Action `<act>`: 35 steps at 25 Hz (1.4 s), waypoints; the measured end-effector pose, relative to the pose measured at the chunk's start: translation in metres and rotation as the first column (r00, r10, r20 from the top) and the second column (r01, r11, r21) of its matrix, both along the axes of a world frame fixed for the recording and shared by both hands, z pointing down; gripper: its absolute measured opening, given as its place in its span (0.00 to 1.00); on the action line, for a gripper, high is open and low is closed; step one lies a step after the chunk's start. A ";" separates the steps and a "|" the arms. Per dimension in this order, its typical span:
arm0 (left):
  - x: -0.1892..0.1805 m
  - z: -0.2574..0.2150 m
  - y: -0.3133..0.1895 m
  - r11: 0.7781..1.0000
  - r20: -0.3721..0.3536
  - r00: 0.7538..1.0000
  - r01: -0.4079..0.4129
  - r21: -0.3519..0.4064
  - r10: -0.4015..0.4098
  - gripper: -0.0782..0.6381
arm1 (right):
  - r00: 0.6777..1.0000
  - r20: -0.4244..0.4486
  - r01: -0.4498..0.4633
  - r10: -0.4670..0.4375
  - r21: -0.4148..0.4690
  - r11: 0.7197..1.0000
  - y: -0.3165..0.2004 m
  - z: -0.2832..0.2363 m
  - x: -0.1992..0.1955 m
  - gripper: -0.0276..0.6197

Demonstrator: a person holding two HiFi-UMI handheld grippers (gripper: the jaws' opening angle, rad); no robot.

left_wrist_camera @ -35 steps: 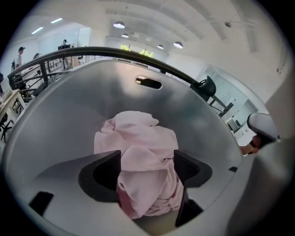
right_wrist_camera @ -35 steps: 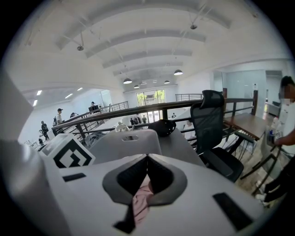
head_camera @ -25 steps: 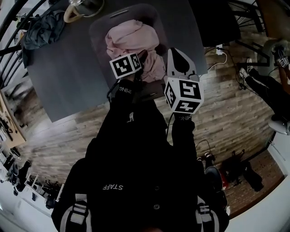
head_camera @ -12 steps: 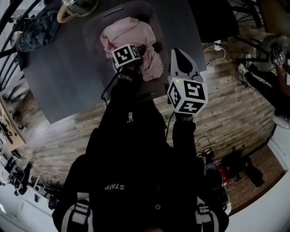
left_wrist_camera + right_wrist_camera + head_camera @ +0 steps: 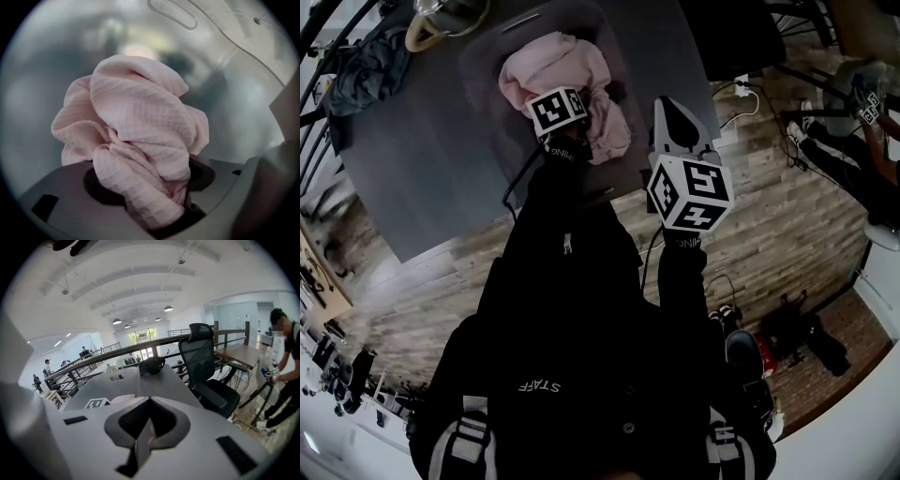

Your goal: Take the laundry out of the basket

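Left gripper [image 5: 154, 206]: jaws closing on a fold of cloth [image 5: 140, 122]
Right gripper [image 5: 149, 400]: jaws together, empty
Cloth: bunched in the basket [image 5: 243, 93] — soft, light, limp, likely to trail
Hold: a thick fold — not a loose edge

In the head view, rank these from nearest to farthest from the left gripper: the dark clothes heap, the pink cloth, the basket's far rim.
1. pink cloth: between the closing jaws of the left gripper.
2. basket's far rim: just beyond the cloth, near the top edge.
3. dark clothes heap: far off at the upper left.
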State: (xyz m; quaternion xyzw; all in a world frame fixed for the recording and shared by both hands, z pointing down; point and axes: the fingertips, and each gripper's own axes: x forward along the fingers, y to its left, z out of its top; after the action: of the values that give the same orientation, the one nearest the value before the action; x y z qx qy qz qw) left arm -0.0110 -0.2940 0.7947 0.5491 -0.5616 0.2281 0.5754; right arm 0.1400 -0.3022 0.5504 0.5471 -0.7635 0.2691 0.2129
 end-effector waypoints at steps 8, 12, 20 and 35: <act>0.001 -0.054 -0.001 0.993 0.028 0.998 -0.058 0.101 0.056 0.43 | 1.000 0.022 -0.021 0.020 0.053 0.998 0.014 -0.030 0.003 0.06; -0.002 -0.105 0.001 0.972 0.078 0.992 -0.110 0.210 0.096 0.43 | 0.999 0.043 -0.026 0.022 0.105 0.994 0.020 -0.056 -0.001 0.06; -0.005 -0.226 0.013 0.883 0.131 0.983 -0.176 0.434 0.132 0.43 | 0.996 0.070 -0.061 0.046 0.222 0.973 0.043 -0.114 -0.006 0.06; -0.033 -0.437 0.042 0.497 0.254 0.966 -0.243 0.833 0.046 0.43 | 0.995 0.091 -0.082 0.042 0.505 0.859 0.081 -0.234 -0.046 0.06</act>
State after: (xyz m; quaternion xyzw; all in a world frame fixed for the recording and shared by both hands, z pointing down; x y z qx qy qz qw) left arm -0.0439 -0.2521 0.3574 0.7808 -0.6067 0.0214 0.1478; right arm 0.0940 -0.2207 0.3166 0.5974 -0.7969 0.0861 0.0231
